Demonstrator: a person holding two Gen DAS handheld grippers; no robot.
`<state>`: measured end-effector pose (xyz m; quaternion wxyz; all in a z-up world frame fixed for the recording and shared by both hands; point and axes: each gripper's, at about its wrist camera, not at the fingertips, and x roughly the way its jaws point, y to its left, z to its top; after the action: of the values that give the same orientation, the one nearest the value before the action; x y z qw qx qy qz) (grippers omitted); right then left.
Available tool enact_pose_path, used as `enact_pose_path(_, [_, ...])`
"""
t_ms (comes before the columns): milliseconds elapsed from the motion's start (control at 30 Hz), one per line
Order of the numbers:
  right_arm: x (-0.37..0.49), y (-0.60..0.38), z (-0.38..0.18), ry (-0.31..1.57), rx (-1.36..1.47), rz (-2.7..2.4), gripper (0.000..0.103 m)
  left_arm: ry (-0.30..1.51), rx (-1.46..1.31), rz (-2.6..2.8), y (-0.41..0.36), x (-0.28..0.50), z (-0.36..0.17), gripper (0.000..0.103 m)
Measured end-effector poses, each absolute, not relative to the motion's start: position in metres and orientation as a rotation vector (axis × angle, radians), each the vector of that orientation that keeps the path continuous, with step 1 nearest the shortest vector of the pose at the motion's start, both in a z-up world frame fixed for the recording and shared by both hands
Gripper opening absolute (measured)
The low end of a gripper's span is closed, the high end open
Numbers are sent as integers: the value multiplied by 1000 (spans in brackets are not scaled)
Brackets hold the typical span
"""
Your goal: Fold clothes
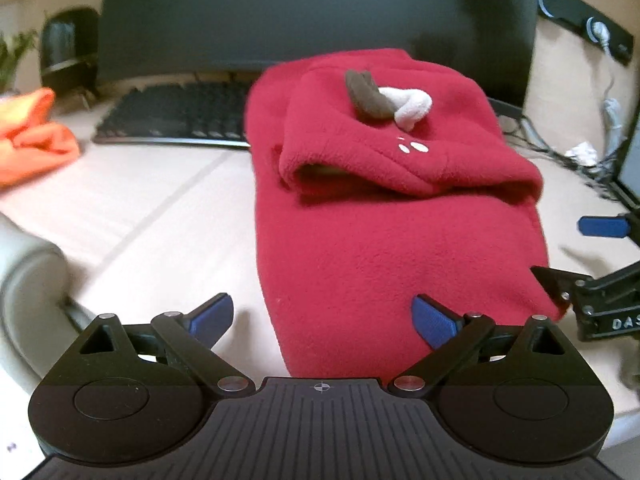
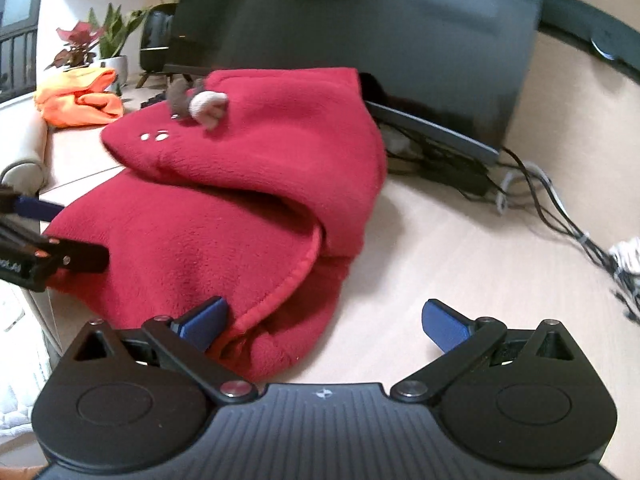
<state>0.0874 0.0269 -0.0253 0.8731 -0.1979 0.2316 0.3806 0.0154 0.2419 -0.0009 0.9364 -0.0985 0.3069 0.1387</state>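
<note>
A red fleece hooded garment (image 1: 384,216) lies folded on the pale desk, its hood with a brown and white antler on top; it also shows in the right wrist view (image 2: 224,216). My left gripper (image 1: 322,320) is open at the garment's near left edge, holding nothing. My right gripper (image 2: 324,320) is open at the garment's near right corner, its left finger (image 2: 204,322) against the fleece. The right gripper (image 1: 576,256) also shows at the right of the left wrist view, and the left gripper (image 2: 52,236) at the left of the right wrist view.
A dark monitor (image 1: 312,16) and keyboard (image 1: 172,116) stand behind the garment. An orange cloth (image 1: 32,140) lies at far left, near potted plants (image 2: 92,44). Cables (image 2: 552,208) and a power strip (image 1: 588,36) lie at right. A grey chair armrest (image 1: 28,280) is at near left.
</note>
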Motion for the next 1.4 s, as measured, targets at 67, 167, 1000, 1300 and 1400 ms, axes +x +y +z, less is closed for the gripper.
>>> enact_pose_path(67, [85,30,-28,453,-430,794,103,615,-197,302,240,11,2,99])
enact_pose_path(167, [82,20,-24,465,-399,777,103,597,-192,331,236,4,6,99])
enact_pose_path(1000, [-11,-107,-33,440,-170,808,103,439,-146,448,125,-92,-2,103])
enact_pose_path(1300, [-18,-102,-36,458,-180,843,103,468,-159,453,124,-97,-7,103])
enact_pose_path(1400, [-20,-102,-36,456,-186,848,103,471,-158,445,124,-98,-7,103])
